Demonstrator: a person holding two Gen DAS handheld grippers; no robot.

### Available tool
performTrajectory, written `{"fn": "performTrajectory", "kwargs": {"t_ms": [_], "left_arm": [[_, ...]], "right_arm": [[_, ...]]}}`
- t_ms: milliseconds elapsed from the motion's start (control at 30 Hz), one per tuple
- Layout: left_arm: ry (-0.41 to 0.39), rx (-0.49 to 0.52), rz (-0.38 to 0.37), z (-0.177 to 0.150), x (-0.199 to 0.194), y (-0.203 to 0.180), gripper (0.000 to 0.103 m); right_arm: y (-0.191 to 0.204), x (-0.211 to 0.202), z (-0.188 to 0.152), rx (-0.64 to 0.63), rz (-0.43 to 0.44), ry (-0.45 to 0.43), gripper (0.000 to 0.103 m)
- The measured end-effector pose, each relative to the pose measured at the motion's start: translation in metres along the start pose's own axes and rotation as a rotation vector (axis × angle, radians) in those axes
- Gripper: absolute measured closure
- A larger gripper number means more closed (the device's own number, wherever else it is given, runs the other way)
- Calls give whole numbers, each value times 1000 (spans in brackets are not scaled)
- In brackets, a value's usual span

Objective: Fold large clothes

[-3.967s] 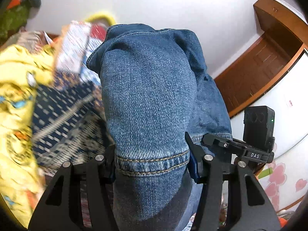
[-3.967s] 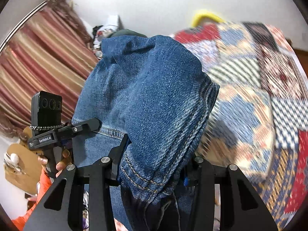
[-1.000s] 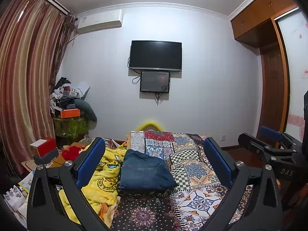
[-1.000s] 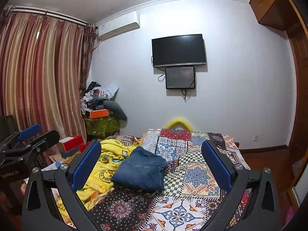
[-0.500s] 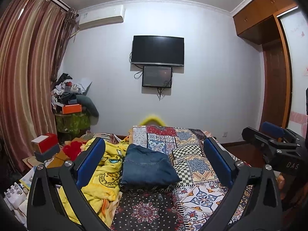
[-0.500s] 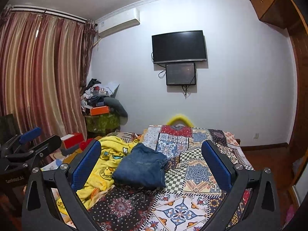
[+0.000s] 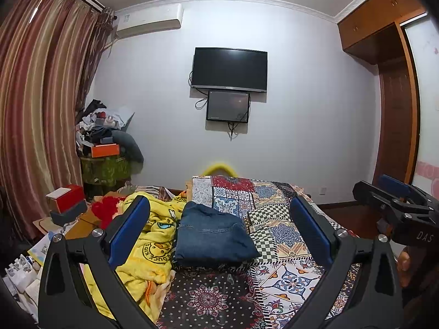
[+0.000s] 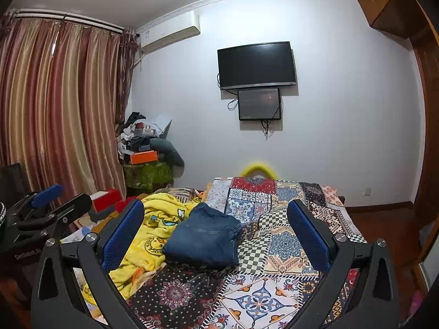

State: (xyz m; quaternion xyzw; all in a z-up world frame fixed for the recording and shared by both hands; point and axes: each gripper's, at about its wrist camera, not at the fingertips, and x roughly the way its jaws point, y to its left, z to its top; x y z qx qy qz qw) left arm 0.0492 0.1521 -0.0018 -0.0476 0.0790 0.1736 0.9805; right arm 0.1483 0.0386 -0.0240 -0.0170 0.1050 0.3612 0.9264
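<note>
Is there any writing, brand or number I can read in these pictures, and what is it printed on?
"DAS": white letters on the black body of the right gripper, seen from the left wrist view.
"DUCK": partly readable in a round print on the yellow blanket.
Pale lettering on the left gripper, right wrist view: too blurred to read.
Sticker on the air conditioner: too small to read.
Folded jeans: no writing visible.

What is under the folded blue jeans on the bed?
The folded blue denim jeans lie on the patchwork patterned bedspread, their left edge beside the yellow cartoon blanket. Anything directly beneath them is hidden.
</note>
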Motion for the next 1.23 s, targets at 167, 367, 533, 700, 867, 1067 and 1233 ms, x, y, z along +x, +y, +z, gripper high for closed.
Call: {"fn": "performTrajectory", "kwargs": {"t_ms": [167, 367, 533, 700, 867, 1067, 1233], "left_arm": [[-3, -4, -6, 0, 0, 0, 1], [7, 2, -39, 0, 2, 1, 0], [17, 6, -49, -1, 3, -1, 1], [29, -5, -75, -1, 4, 0, 1], [26, 2, -85, 0, 3, -1, 1], [25, 1, -96, 0, 2, -1, 0], [29, -9, -97, -1, 3, 1, 1]], "right_arm": [[-1, -1, 2, 6, 2, 0, 0], [0, -2, 1, 8, 2, -4, 0], [0, -2, 2, 13, -3, -13, 0], [1, -1, 2, 16, -5, -11, 0], [2, 1, 1, 16, -6, -4, 0], [4, 1, 1, 14, -10, -1, 0], [4, 2, 0, 15, -10, 4, 0]]}}
